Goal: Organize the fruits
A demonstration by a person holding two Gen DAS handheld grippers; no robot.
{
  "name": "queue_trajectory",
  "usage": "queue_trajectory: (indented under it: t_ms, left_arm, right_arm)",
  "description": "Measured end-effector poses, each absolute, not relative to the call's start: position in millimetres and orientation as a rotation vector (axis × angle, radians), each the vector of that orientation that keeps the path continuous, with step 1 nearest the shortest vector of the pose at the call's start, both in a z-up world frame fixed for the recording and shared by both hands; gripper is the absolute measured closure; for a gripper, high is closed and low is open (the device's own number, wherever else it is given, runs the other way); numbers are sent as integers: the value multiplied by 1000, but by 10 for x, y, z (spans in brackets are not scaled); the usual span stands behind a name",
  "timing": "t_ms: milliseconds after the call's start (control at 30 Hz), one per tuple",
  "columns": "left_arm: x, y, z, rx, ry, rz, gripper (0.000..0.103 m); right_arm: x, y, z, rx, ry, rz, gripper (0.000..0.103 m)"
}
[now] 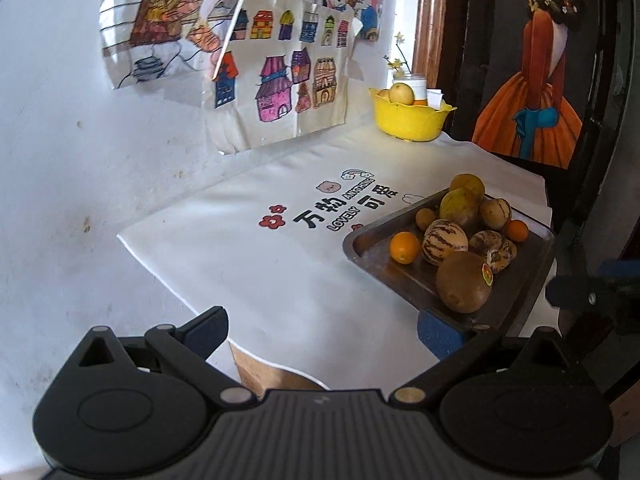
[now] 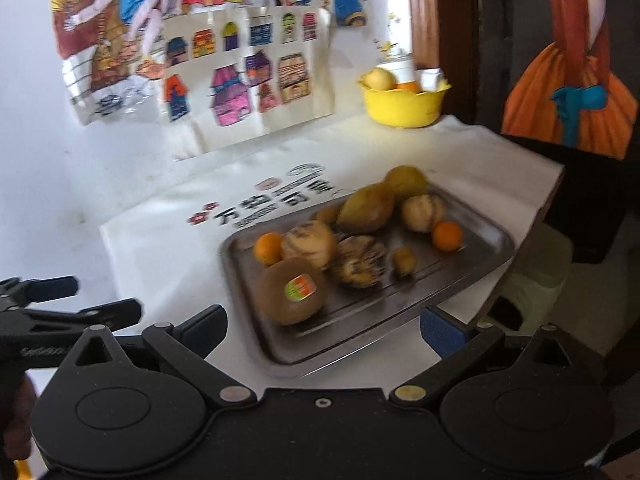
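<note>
A metal tray [image 2: 452, 284] [image 1: 372, 248] on the white cloth holds several fruits: a brown kiwi with a sticker [image 2: 291, 291] [image 1: 464, 282], striped melons [image 1: 445, 242], small oranges [image 1: 405, 247] [image 2: 447, 236] and yellow-green fruits [image 2: 366, 208]. A yellow bowl [image 1: 408, 118] [image 2: 404, 106] at the far end holds a pale apple [image 1: 401, 93] and an orange. My left gripper [image 1: 322, 332] is open, low at the table's near edge, left of the tray. My right gripper [image 2: 324, 330] is open just before the tray's near rim, nothing between its fingers.
The white printed cloth [image 1: 280, 264] covers the table against a white wall with coloured drawings [image 1: 276, 76]. A dark panel with a painted figure [image 1: 536, 92] stands at the right. The left gripper [image 2: 60, 308] shows at the right wrist view's left edge.
</note>
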State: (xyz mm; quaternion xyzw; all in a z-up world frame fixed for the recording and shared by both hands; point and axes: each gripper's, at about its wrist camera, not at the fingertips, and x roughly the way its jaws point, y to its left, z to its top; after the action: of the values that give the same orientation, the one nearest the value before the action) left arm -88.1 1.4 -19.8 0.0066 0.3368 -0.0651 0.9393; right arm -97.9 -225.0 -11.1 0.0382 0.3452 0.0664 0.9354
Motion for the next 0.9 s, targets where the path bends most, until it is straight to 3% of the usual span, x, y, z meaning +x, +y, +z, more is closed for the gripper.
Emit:
queue_trajectory:
  t_ms: [900]
  left_arm:
    - [-755, -40, -166, 30, 682, -126, 0]
  right_arm:
    - [-826, -2285, -155, 73, 729, 141, 1]
